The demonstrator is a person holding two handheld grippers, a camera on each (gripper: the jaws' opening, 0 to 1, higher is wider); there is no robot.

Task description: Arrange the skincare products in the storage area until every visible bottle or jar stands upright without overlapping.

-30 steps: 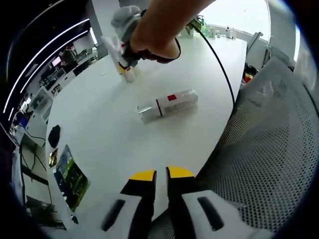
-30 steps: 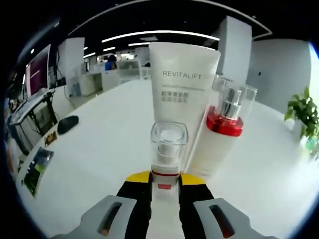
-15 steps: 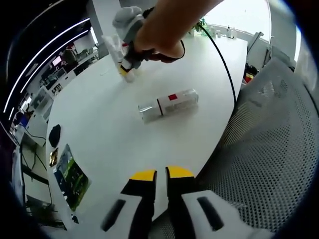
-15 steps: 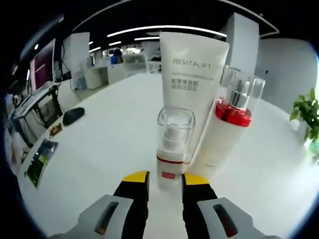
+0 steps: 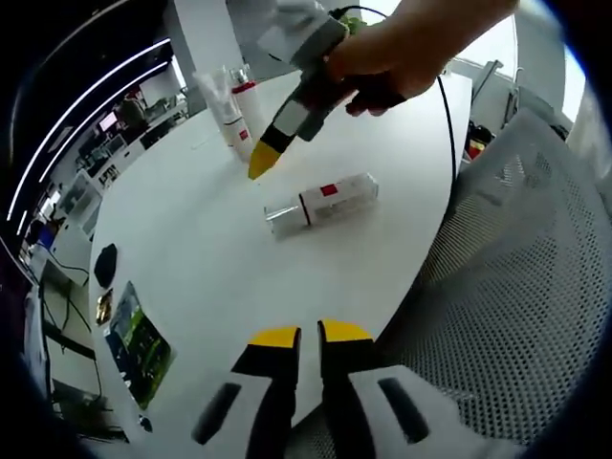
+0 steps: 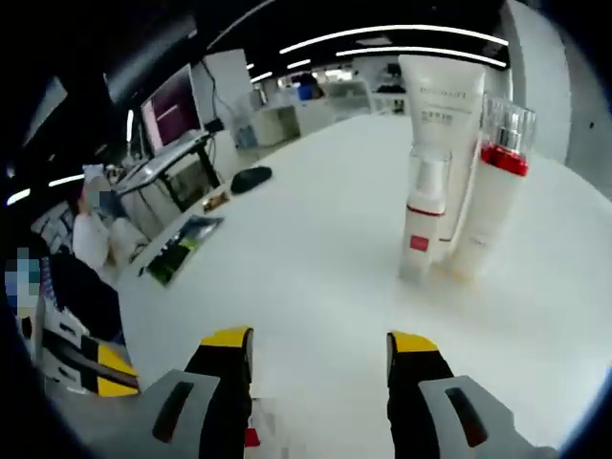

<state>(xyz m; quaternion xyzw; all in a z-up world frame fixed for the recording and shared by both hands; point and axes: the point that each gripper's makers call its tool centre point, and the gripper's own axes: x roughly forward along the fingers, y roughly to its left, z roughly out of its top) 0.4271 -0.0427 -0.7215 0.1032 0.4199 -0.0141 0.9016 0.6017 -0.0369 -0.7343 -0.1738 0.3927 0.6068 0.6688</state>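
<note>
**Three bottles upright, one on its side**

Right gripper view: my right gripper [image 6: 320,349] hung above the white table [image 6: 316,277], jaws spread wide with nothing between them. Ahead of it stood three skincare products in a tight cluster. The small clear-capped pump bottle [image 6: 422,220], with a red band and a red square on its label, stood upright in front. Just behind it rose the tall white tube [image 6: 442,105], standing on its cap. Just beside the tube stood the white bottle with the red collar [image 6: 493,206], also upright under a clear cap. From this angle I could not tell whether the three touched. Farther off on the table lay a dark computer mouse [image 6: 252,177] and a green printed card [image 6: 182,253].

In the left gripper view, my left gripper [image 5: 309,337] sat low near the table's [image 5: 191,249] edge, yellow tips drawn nearly together and holding nothing. A clear rectangular bottle with a red square label [image 5: 323,202] lay on its side mid-table, well apart from the standing group. The tall white tube [image 5: 218,98] and the white bottle with the red collar [image 5: 247,96] stood at the far side. My right gripper [image 5: 264,161], held in my hand [image 5: 421,53], pointed its yellow tips downward between the standing group and the lying bottle, touching neither. A grey mesh chair [image 5: 516,287] stood beside the table.
</note>
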